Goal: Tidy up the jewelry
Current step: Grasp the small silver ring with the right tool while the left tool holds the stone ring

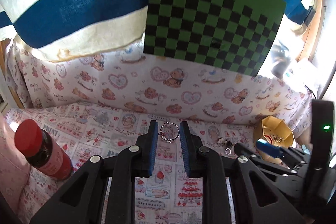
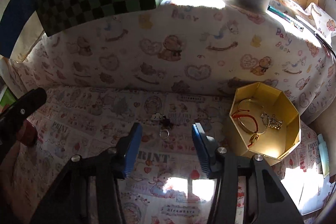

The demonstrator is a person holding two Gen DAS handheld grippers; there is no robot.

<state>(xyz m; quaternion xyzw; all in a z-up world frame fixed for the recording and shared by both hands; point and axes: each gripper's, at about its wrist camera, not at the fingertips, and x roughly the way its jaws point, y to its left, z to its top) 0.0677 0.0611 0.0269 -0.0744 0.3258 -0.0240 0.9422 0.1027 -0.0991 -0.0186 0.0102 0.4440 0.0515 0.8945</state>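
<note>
My left gripper (image 1: 169, 129) is shut on a small beaded ring (image 1: 169, 133), pinched between its blue pads above the printed cloth. A gold octagonal box (image 2: 264, 119) stands at the right; it holds a gold bangle (image 2: 251, 117), a red cord bracelet and a chain (image 2: 272, 120). My right gripper (image 2: 167, 126) is open, just left of the box. A silver ring (image 2: 164, 133) lies on the cloth in line with the gap between its pads, untouched. Two small charms (image 2: 161, 118) lie just past it. In the left wrist view the box (image 1: 273, 129) shows beyond the right gripper's blue pad.
A red-capped bottle (image 1: 44, 154) stands at the left. A green and black checkerboard (image 1: 210, 20) leans on the draped backdrop behind. A pale blue tube (image 2: 323, 152) lies right of the box. The left tool's black body (image 2: 23, 110) shows at the left edge.
</note>
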